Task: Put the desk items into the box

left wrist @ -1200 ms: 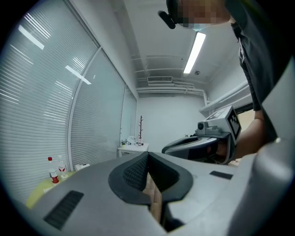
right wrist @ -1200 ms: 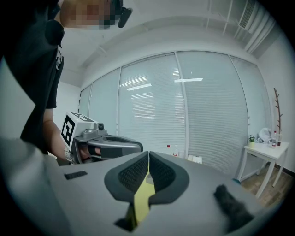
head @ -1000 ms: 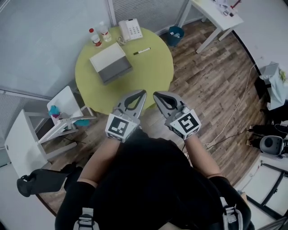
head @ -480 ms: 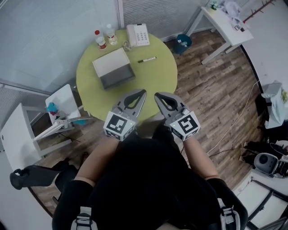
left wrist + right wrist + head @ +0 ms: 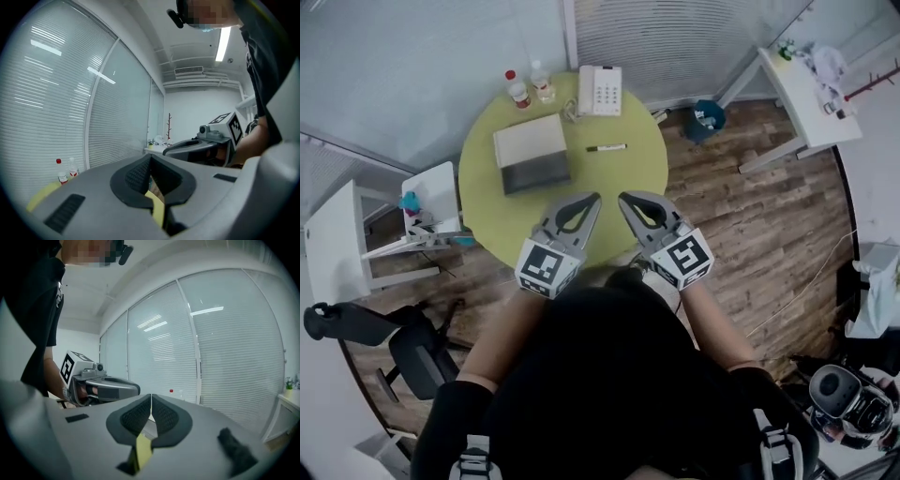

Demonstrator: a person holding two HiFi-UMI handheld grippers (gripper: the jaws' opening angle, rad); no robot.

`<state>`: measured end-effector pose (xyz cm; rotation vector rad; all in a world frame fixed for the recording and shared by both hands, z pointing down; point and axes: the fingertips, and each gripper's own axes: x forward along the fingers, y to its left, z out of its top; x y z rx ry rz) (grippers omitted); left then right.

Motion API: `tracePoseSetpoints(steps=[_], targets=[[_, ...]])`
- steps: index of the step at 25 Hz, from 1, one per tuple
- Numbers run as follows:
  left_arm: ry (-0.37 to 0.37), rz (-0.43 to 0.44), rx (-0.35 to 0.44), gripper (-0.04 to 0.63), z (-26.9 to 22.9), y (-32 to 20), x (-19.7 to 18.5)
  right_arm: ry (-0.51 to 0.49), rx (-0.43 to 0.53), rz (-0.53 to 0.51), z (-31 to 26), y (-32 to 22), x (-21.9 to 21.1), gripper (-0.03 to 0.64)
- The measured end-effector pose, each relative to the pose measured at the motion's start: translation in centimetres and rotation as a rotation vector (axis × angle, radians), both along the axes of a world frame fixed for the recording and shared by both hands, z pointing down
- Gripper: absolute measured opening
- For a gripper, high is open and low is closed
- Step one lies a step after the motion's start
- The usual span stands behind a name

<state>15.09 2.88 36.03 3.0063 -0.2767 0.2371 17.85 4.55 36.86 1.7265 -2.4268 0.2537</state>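
Note:
In the head view a round yellow-green table [image 5: 628, 173] carries an open box [image 5: 531, 155] with a white lid and grey inside. A white telephone [image 5: 600, 91], a black marker [image 5: 607, 147] and two small bottles [image 5: 518, 89] also stand on it. My left gripper [image 5: 594, 198] and right gripper [image 5: 622, 198] hover side by side over the table's near edge, both shut and empty. The left gripper view shows its jaws [image 5: 150, 159] closed, with the right gripper [image 5: 197, 145] beside them. The right gripper [image 5: 151, 397] is likewise closed in its own view.
A white side table [image 5: 427, 202] with small teal items stands left of the round table, and a black office chair [image 5: 403, 342] sits at lower left. A blue bin [image 5: 708, 117] and a white desk [image 5: 811, 84] are at the upper right. Glass walls with blinds lie beyond.
The head view has shifted, so the table sits lower and more square in the frame. Both grippers stay shut and together over the near edge.

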Motion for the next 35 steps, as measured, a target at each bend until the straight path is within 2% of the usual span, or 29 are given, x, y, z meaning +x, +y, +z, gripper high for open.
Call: tracePoseSetpoints(steps=[4,8,15,20,26,35], targets=[[0.008,-0.112,-0.044,0.006,0.1,0.0,2.7,-0.004,-0.01,-0.094,0.3,0.1,3.3,0.018],[-0.027,-0.218,-0.032,0.006,0.9,0.1,4.4,-0.031,-0.012,-0.188,0.7,0.1,5.4,0.018],[-0.048,-0.352,-0.042,0.006,1.4,0.8,5.5,-0.044,-0.051,-0.323,2.3,0.0,6.5,0.018],[-0.06,-0.389,-0.04,0.006,2.4,-0.1,4.9,-0.048,-0.069,-0.367,3.5,-1.6,5.7,0.018],[-0.041,-0.415,-0.021,0.006,3.1,-2.7,2.7,0.001,-0.082,-0.401,3.7,-4.1,3.2,0.018],[-0.014,-0.396,-0.028,0.006,4.5,-6.6,0.1,0.082,-0.121,-0.408,4.8,-8.1,0.3,0.018]])
